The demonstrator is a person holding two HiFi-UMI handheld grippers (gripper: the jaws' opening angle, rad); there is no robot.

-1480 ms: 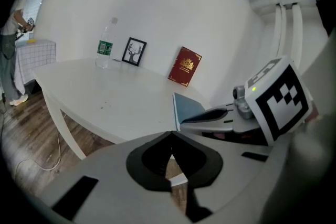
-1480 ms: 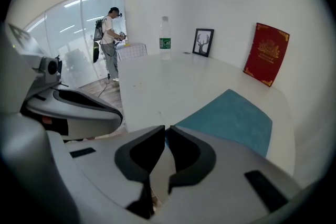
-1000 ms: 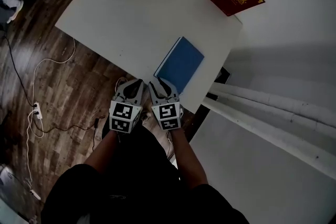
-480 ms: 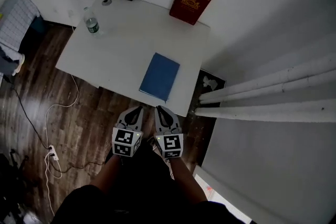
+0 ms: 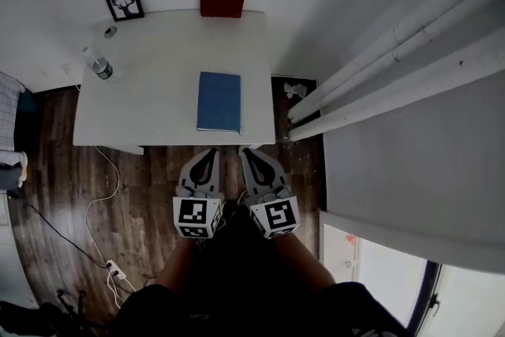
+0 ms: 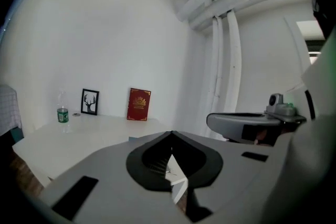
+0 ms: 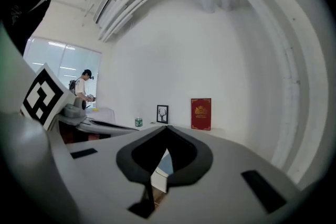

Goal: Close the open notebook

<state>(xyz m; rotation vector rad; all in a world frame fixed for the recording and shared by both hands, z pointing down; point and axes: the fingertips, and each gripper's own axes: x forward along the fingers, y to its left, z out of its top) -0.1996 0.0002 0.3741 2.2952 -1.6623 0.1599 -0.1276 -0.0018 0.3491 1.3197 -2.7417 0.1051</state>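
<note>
The right gripper [image 5: 247, 153] has its jaws pressed together with nothing between them. They have just been closing, and the right gripper view shows only a thin slit at the tips. The left gripper [image 5: 207, 154] is also closed and empty. Both grippers are now held side by side in front of the person's body, above the dark wooden floor [image 5: 150, 193]. A second ago their tips reached the near edge of the white rectangular table [image 5: 150, 95]; now they are pulled back and clear of it.

The thin, blue-covered rectangular notebook [image 5: 218, 100] lies flat near that front edge with its cover down and no pages showing. It sits ahead of both sets of tips, roughly midway between them, and neither gripper touches it.

Judging by this, the closing is finished and the grippers are drawing away. Nothing about the notebook looks left to do.
</note>
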